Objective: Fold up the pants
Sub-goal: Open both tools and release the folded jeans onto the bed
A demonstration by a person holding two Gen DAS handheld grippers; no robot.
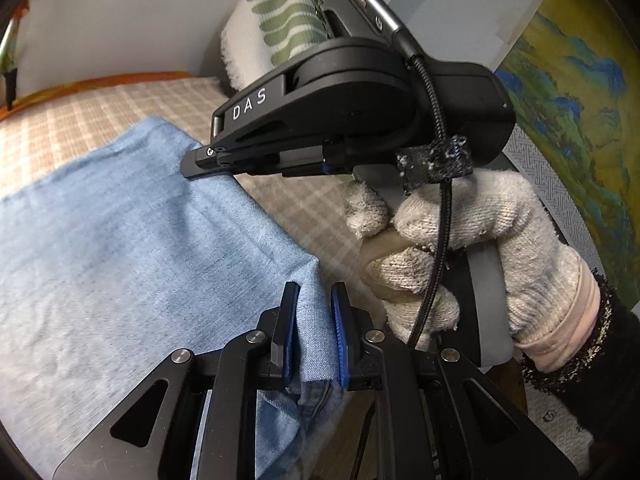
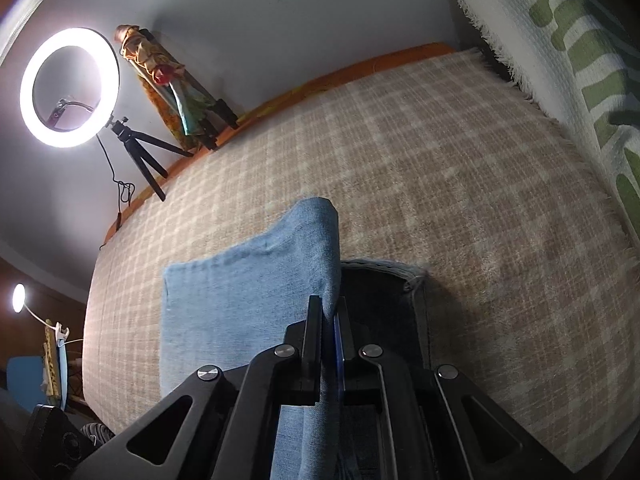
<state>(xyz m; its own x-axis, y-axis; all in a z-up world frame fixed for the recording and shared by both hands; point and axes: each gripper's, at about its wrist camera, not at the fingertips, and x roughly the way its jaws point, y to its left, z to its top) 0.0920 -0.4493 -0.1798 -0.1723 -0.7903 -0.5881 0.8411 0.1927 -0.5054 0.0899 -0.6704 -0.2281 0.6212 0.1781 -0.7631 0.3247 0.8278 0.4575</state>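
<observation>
Both jaws are clamped on the pants (image 1: 120,240): our left gripper (image 1: 314,320) pinches a bunched edge, our right gripper (image 2: 329,320) is closed on a raised fold. Denim runs ahead and left of both, flat on the checked blanket (image 2: 440,160) (plenty of bare room beyond). Patterned throw (image 2: 560,60) bounds the right side, w/ the gloved hand (image 1: 460,252) beside our left.

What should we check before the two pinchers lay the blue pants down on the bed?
1. Left gripper pinching the pants: ok, a thick bunch of fabric sits between the pads.
2. Right gripper pinching the pants: ok, shut on a thin edge.
3. Checked blanket ahead free of clutter: ok.
4. Ring light clear of the landing spot: ok.
5. Pant legs lined up evenly: cannot tell.
</observation>
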